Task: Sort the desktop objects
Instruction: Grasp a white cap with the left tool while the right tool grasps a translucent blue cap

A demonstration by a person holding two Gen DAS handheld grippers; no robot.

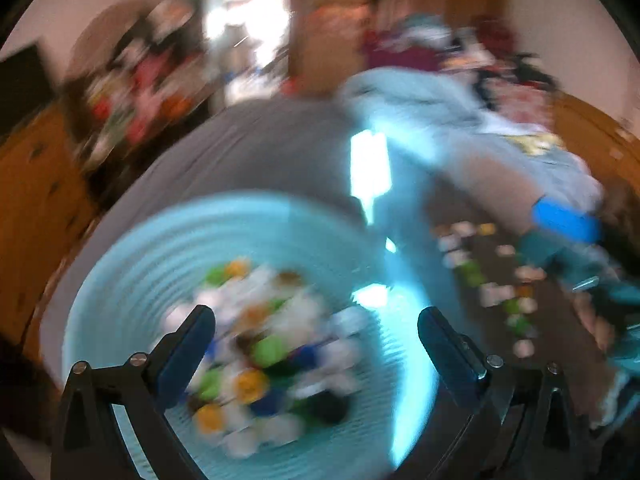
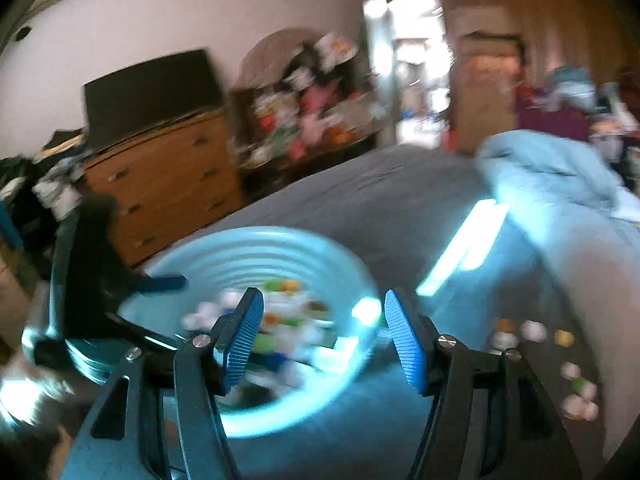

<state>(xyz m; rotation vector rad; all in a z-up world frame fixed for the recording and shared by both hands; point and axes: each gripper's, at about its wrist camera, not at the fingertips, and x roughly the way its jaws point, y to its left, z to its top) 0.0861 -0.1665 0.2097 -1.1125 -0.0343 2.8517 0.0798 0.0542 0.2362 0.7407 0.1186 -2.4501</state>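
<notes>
Pale blue and ribbed, the bowl (image 1: 132, 264) holds a blurred heap of small coloured pieces (image 1: 256, 360) — green, orange, white. It sits low ahead of both grippers. The left gripper (image 1: 316, 344) and right gripper (image 2: 324, 340) are both spread, holding nothing. More loose pieces (image 2: 568, 376) lie scattered to the right on a dark surface. Beyond — a grey bed (image 2: 384, 196), a wooden dresser (image 2: 172, 176), pink walls.

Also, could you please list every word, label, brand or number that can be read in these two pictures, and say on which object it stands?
No text can be read: both views are motion-blurred.
Small pieces in the light blue bowl: any print is blurred out.
Loose pieces on the dark table: too small and blurred.
Shelf clutter: only colour patches show.
Yellowish patch on the pale cloth: unreadable.
</notes>
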